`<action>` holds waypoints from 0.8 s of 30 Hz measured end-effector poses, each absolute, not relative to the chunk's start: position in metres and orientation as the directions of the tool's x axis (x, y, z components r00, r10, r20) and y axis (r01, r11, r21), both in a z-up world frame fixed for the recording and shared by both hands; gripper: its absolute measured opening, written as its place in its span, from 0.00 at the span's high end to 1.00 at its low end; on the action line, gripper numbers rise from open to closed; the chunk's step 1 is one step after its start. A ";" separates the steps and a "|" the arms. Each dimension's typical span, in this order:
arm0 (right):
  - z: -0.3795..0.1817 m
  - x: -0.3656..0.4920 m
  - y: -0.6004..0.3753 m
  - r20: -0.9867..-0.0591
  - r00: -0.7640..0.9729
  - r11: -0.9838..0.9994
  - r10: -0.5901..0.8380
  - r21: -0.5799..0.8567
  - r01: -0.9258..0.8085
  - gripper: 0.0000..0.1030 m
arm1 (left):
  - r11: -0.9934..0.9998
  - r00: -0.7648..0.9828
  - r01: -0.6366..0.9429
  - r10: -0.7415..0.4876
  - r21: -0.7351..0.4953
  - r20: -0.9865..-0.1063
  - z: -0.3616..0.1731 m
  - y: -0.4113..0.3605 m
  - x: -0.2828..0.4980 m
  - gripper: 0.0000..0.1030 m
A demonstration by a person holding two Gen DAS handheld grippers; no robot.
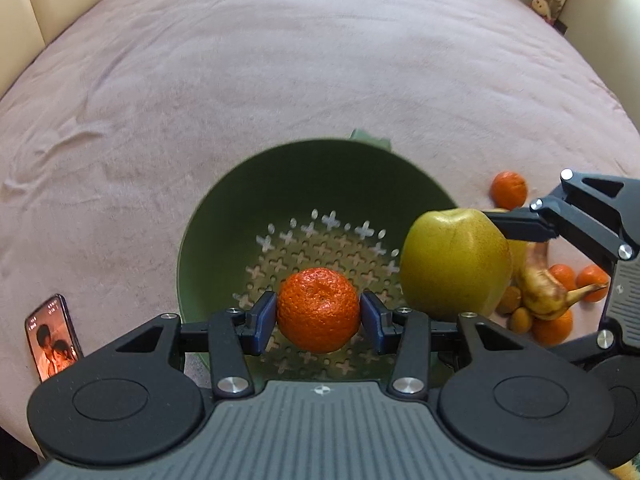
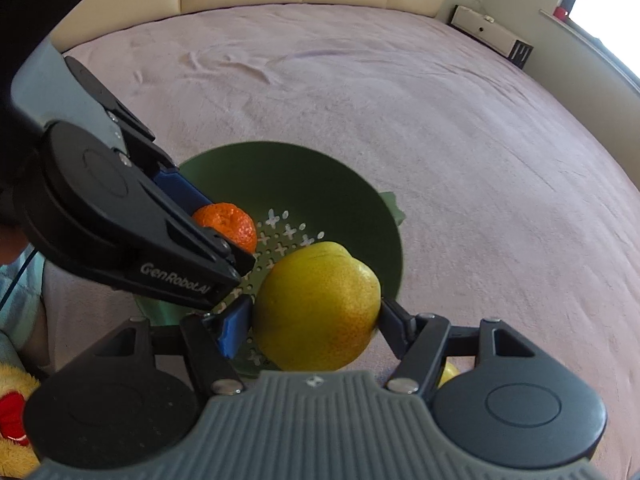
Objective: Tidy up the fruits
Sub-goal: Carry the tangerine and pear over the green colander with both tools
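My left gripper (image 1: 319, 316) is shut on an orange mandarin (image 1: 318, 310) and holds it over the green perforated bowl (image 1: 208, 216). My right gripper (image 2: 316, 320) is shut on a large yellow-green pear (image 2: 318, 306) and holds it above the bowl's (image 2: 360, 200) near right rim. The pear (image 1: 456, 264) also shows in the left wrist view, right of the mandarin. The mandarin (image 2: 230, 224) shows in the right wrist view, partly hidden behind the left gripper's body.
A pile of fruit lies right of the bowl on the pink bedspread (image 1: 240, 80): several mandarins (image 1: 509, 190), a browned banana (image 1: 544, 288) and small brownish fruits (image 1: 520, 320). A phone (image 1: 52, 336) lies at the left. A yellow plush toy (image 2: 12, 412) is at lower left.
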State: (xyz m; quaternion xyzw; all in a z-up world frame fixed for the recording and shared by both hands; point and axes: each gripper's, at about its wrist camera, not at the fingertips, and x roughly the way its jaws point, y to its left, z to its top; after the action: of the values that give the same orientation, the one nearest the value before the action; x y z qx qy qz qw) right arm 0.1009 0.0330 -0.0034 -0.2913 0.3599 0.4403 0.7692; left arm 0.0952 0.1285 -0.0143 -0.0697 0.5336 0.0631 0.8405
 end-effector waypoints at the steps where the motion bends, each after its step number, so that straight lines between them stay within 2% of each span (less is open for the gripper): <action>1: -0.007 0.103 0.036 -0.816 0.346 0.437 0.464 -0.129 -0.890 0.37 | 0.982 0.416 -0.185 0.035 -0.047 -0.909 -0.017 0.130 0.096 0.50; 13: -0.041 0.118 0.058 -0.865 0.291 0.370 0.410 -0.134 -0.919 0.37 | 0.976 0.343 -0.216 0.059 -0.017 -0.937 -0.047 0.139 0.104 0.50; 24: -0.049 0.115 0.064 -0.877 0.293 0.332 0.382 -0.166 -0.929 0.37 | 0.980 0.332 -0.192 0.114 0.051 -0.936 -0.054 0.138 0.108 0.50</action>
State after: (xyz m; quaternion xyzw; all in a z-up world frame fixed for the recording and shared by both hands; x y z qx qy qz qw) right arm 0.1145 0.0638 -0.0492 -0.3568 0.3831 0.4549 0.7204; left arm 0.1079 0.1378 -0.0542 -0.0344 0.5702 0.0938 0.8154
